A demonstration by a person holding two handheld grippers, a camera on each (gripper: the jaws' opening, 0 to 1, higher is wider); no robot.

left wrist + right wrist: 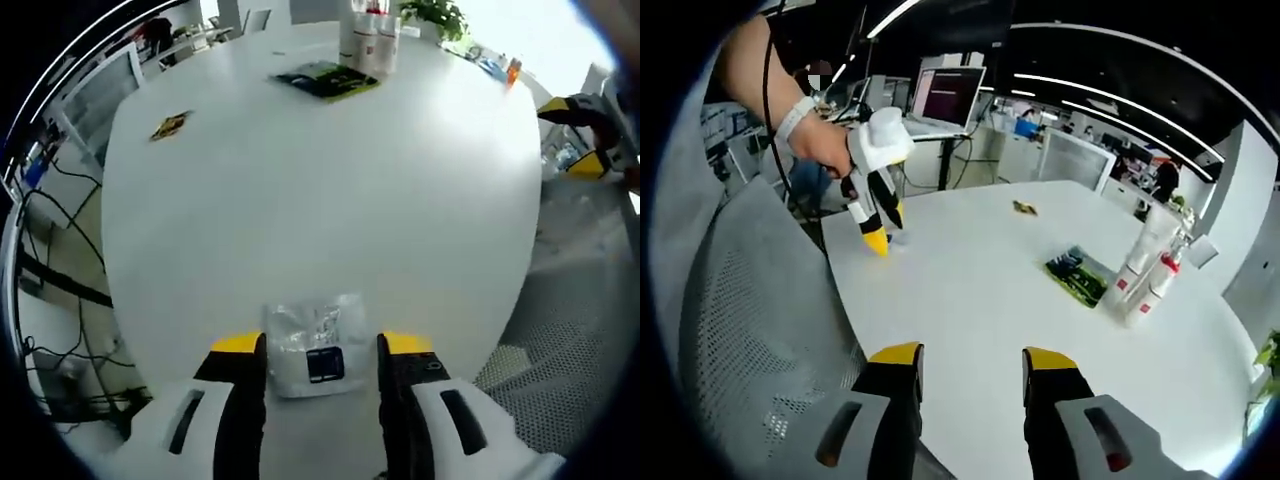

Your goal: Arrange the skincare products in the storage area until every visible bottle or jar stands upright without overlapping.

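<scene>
The bottles [368, 38] stand upright in a tight cluster at the far side of the white table [320, 210], seen from my left gripper view; they are white with red marks. In the right gripper view the same bottles [1148, 275] sit to the right, touching or nearly touching each other, with a dark green packet [1076, 275] lying flat just beside them. In the left view that packet [326, 80] lies in front of the bottles, toward me.

Close in, a clear sachet [312, 345] with a dark label lies on the near edge of the table, right between my left gripper's [321, 352] yellow-tipped jaws. The jaws stand narrow, about the sachet's width, flanking it on both sides; I cannot tell whether they actually press it. From the right view, my left gripper [878, 225] points down at the table's near corner, held by a hand [818, 142] with a wristband.

My right gripper [973, 362] hovers with jaws wide and nothing between them, above the table edge and a grey mesh chair [760, 330]. In the left view it [590, 135] appears at the right edge, well apart from the bottles.

A small yellow wrapper [170, 125] lies alone on the table's left part, far from everything else. Desks and a lit monitor [950, 97] stand beyond the table.
</scene>
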